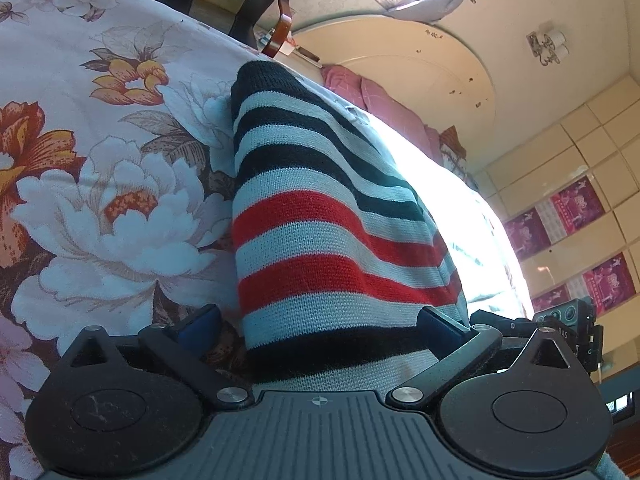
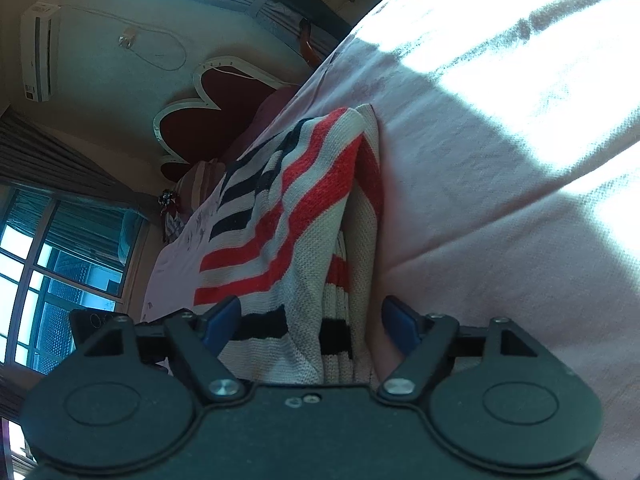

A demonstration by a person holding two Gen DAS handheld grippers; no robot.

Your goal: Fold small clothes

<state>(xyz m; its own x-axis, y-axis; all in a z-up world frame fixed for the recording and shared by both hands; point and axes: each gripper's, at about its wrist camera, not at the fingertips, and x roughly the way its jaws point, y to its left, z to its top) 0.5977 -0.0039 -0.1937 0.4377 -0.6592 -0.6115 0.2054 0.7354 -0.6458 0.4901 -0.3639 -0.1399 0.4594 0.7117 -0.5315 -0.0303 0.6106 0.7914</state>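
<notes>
My left gripper (image 1: 320, 320) stands with its jaws spread wide over a striped knit garment (image 1: 320, 216), banded in black, pale grey and red, which lies on a floral bedsheet (image 1: 100, 184). The cloth runs between my blue fingertips (image 1: 200, 320); the left one stands clear of the knit, while the right one sits at the fabric's edge. The garment's dark end points away from me, toward a pink pillow (image 1: 380, 96) near a cream curved headboard (image 1: 420, 68). Posters (image 1: 576, 204) hang on the panelled wall at right.
</notes>
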